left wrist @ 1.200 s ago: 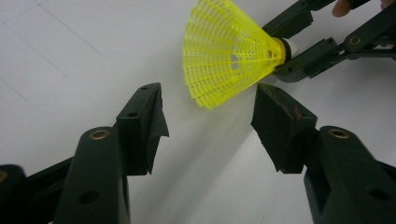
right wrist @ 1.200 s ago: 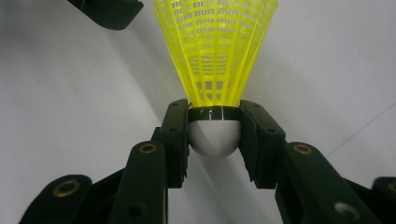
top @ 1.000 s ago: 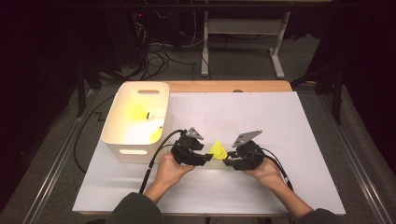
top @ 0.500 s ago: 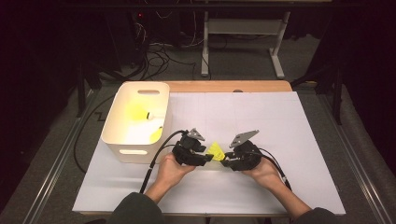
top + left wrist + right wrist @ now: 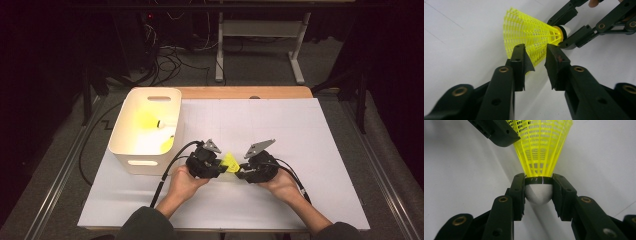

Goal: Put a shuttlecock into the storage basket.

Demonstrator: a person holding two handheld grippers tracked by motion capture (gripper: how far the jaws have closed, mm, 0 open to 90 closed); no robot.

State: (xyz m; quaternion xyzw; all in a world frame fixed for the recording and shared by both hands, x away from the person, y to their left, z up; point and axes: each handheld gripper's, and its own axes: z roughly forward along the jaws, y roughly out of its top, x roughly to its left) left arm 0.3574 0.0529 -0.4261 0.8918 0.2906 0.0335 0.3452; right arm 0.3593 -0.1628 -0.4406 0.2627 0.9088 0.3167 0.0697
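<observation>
A yellow shuttlecock (image 5: 229, 161) is held just above the white table (image 5: 300, 130) between two handheld grippers. The right gripper (image 5: 539, 185) pinches its white cork tip between both jaws. The left gripper (image 5: 535, 55) has just been closing its jaws on the mesh skirt, which they now touch on both sides. A white bin (image 5: 131, 131) stands to the left, with two more shuttlecocks (image 5: 148, 120) inside.

1. A wooden table (image 5: 250, 93) carries everything; its bare top shows as a strip at the far edge.
2. A large white paper sheet (image 5: 300, 130) lies flat on it, covering nearly the whole top.
3. A cream plastic rectangular bin with handle slots (image 5: 131, 150) stands on the sheet's far left corner, overhanging the sheet's left edge slightly.
</observation>
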